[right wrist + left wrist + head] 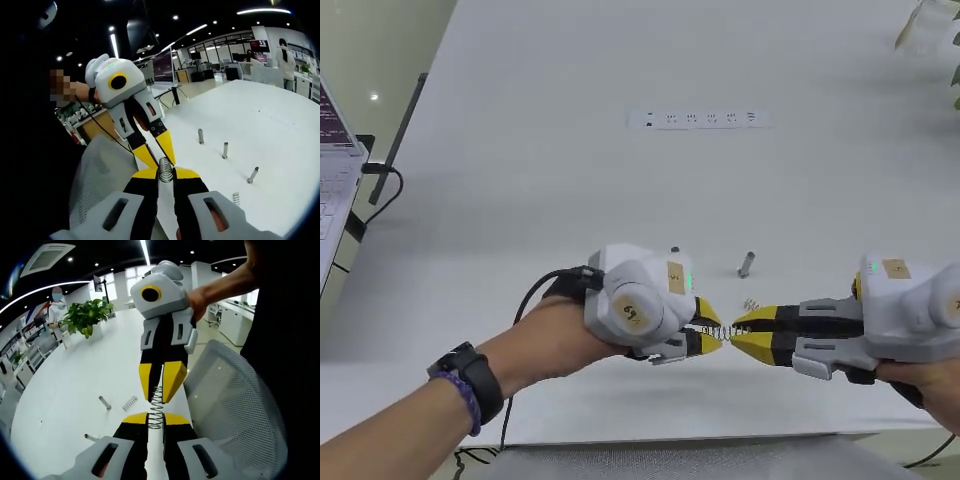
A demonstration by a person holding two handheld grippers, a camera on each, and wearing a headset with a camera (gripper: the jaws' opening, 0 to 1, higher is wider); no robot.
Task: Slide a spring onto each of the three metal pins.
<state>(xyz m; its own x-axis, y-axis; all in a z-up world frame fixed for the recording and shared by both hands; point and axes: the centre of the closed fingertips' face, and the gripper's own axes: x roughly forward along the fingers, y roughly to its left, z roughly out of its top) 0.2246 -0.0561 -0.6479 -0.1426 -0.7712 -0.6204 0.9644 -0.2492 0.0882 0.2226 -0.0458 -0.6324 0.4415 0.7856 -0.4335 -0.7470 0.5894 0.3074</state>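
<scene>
Left gripper (712,332) and right gripper (742,332) meet tip to tip, each with jaws pinched nearly together

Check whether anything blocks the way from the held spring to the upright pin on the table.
Nothing visible does. The spring is pinched between the right gripper and left gripper; bare table lies between it and the upright pin. A lying pin and a loose spring sit off to one side.
</scene>
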